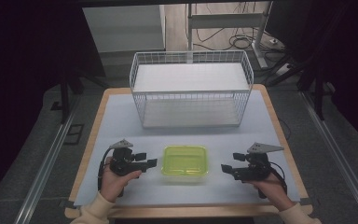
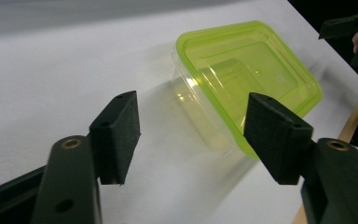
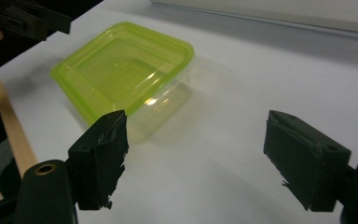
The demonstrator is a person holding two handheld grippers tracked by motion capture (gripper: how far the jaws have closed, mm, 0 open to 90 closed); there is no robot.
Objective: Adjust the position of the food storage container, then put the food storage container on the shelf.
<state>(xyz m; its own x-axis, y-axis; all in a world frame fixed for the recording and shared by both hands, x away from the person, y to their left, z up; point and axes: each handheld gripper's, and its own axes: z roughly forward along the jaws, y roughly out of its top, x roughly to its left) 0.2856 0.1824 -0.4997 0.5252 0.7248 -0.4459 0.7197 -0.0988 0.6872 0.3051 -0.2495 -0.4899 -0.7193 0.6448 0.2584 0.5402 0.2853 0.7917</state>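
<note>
Your right gripper [image 3: 196, 158] has its jaws wide apart at six o'clock, with bare white table cover [image 3: 242, 84] between them and nothing gripped. The clear box with the lime-green lid [image 3: 121, 70] sits at about ten o'clock, its near corner just beyond your left-hand jaw, apart from it. Your left gripper [image 3: 25, 19] shows dark at eleven o'clock, past the box.

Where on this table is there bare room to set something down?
Free: the white mat left of the white wire basket, and the strip between basket and lidded green plastic container. Crowded: the near edge, where the left gripper and right gripper flank the container.
</note>
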